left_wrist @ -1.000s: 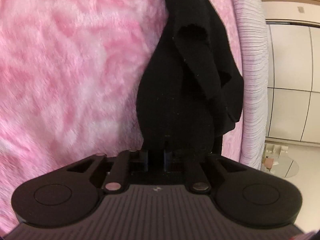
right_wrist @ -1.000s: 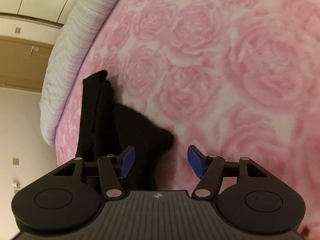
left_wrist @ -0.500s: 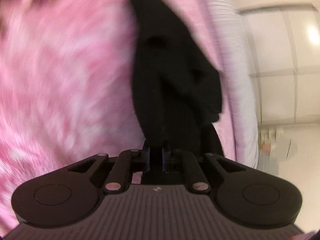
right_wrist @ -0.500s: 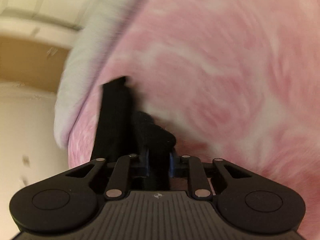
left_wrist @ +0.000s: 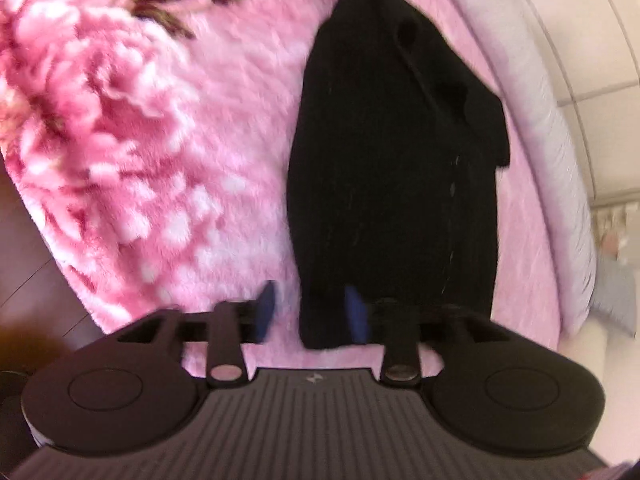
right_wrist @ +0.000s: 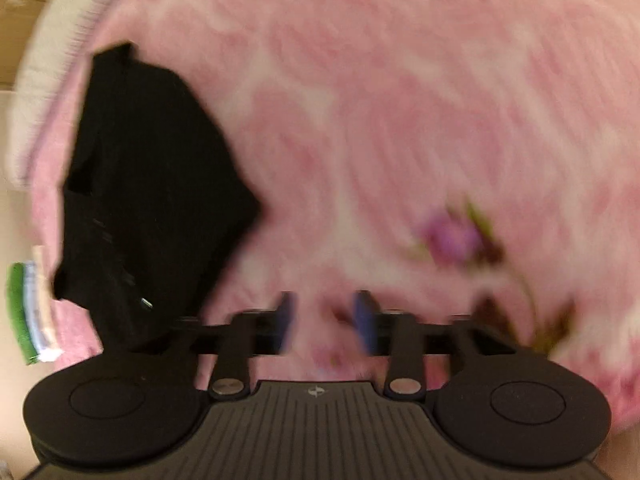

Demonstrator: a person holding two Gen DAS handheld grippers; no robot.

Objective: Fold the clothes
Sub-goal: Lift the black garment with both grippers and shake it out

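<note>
Both tools just released, left tool, right tool, black garment flat on pink blanket

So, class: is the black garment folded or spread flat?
Folded: the black garment lies as a narrow strip, a layer doubled over, on the pink blanket.
</note>
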